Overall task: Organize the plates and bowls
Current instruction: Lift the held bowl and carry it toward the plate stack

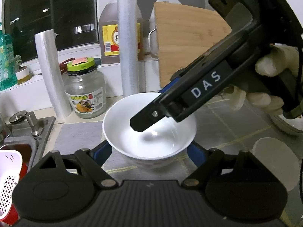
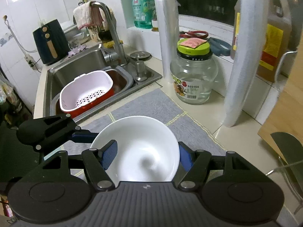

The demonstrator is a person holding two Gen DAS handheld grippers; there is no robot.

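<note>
A white bowl [image 1: 149, 132] hangs a little above the grey mat [image 1: 79, 134], and both grippers are on it. My left gripper [image 1: 148, 151] is shut on the bowl's lower sides, a blue pad against each side. My right gripper [image 1: 153, 106], held by a gloved hand [image 1: 269, 66], comes in from the upper right. It has one black finger inside the bowl and its blue pad behind the far rim. In the right wrist view the bowl [image 2: 140, 147] fills the space between my right gripper's [image 2: 147, 157] blue pads. The left gripper's finger [image 2: 83, 134] touches the bowl's left side.
Behind the mat stand a glass jar [image 1: 85, 92] with a green lid, two plastic rolls [image 1: 128, 47], oil jugs [image 1: 109, 32] and a wooden board [image 1: 189, 43]. The sink [image 2: 79, 66] at left holds a pink colander [image 2: 87, 90]. More white dishes [image 1: 272, 160] lie at the right.
</note>
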